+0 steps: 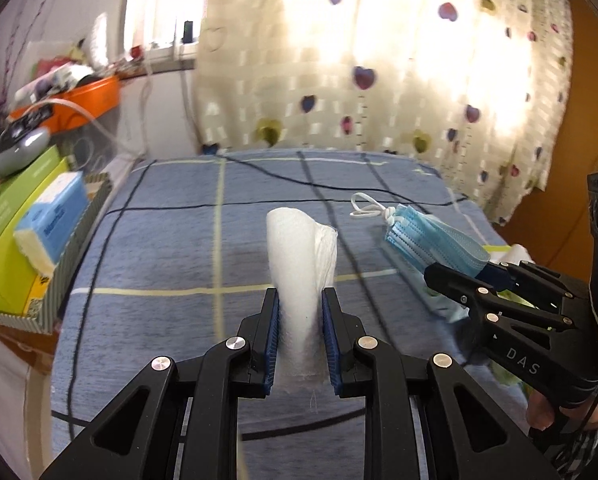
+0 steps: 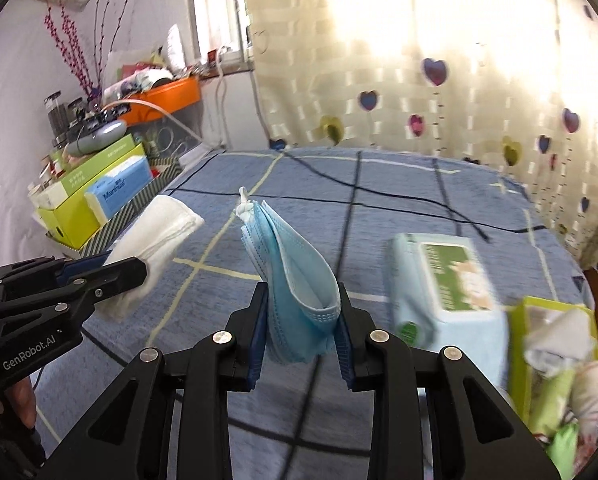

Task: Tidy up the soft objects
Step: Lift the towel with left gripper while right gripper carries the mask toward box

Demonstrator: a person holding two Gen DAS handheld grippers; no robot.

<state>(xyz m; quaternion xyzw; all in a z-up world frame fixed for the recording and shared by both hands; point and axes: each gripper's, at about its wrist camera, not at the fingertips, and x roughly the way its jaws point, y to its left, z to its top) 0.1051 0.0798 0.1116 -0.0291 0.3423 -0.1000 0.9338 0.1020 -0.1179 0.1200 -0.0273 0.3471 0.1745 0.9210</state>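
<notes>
My left gripper (image 1: 300,300) is shut on a folded white cloth (image 1: 301,256) and holds it upright above the blue checked bedspread (image 1: 159,240). It also shows in the right wrist view (image 2: 139,270), with the white cloth (image 2: 163,220) sticking out. My right gripper (image 2: 301,294) is shut on a stack of folded blue face masks (image 2: 295,280), held above the bed. In the left wrist view the right gripper (image 1: 459,276) holds the masks (image 1: 431,240) at the right, their white ear loops (image 1: 365,206) hanging.
A pale green pack of wipes (image 2: 443,292) lies on the bed at the right, beside a yellow-green box (image 2: 555,360) with cloth items in it. A striped tray (image 1: 75,236) with green and blue boxes stands at the left edge. A heart-patterned curtain (image 1: 379,60) hangs behind.
</notes>
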